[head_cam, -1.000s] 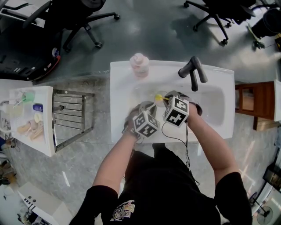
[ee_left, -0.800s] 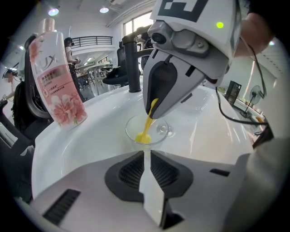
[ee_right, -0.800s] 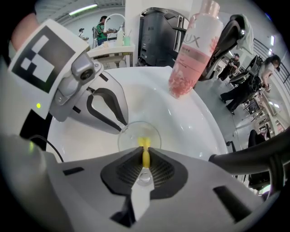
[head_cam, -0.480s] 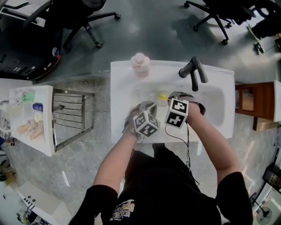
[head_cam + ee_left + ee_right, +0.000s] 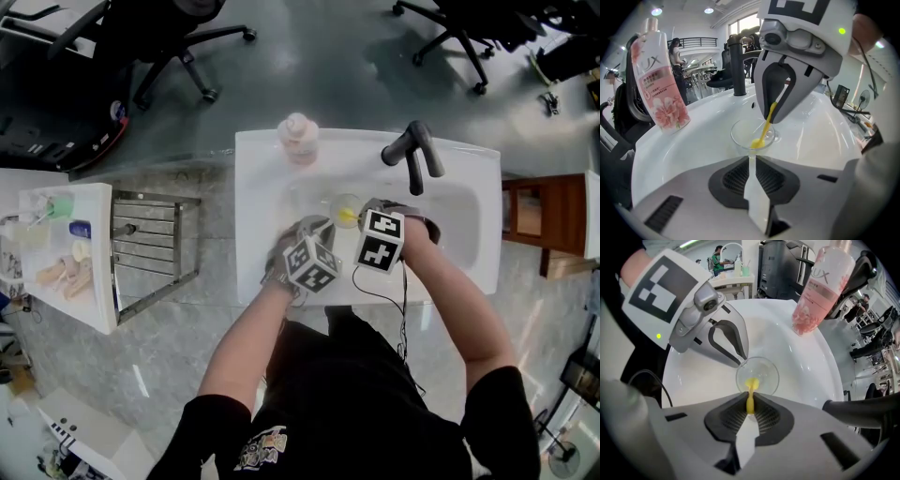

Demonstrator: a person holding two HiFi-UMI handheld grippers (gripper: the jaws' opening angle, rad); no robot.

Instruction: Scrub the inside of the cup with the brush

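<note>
Left gripper (image 5: 751, 160): fingers almost together, pinching the near rim of the clear glass cup (image 5: 743, 133). The rest of the cup sits just past the fingertips, mouth tipped up toward the other gripper. The cup is over the basin of the white sink (image 5: 459, 234); can't tell if its base touches the basin.

Right gripper (image 5: 750, 401): fingers closed on the handle of the yellow brush (image 5: 765, 126) and pointing down from above the cup. The handle sticks out beyond the fingertips, straight into the cup's mouth. The brush head is inside the cup, low against the inner wall.

In the right gripper view, the left fingers meet the cup's rim at its upper-left edge, just beside the point where the brush goes in.

Head view: both grippers are close together over the basin, their marker cubes nearly touching.

A pink bottle (image 5: 298, 139) stands upright on the sink ledge, beyond the left fingers. A black faucet (image 5: 412, 150) stands beyond the right fingers. Both are well apart from the cup.
</note>
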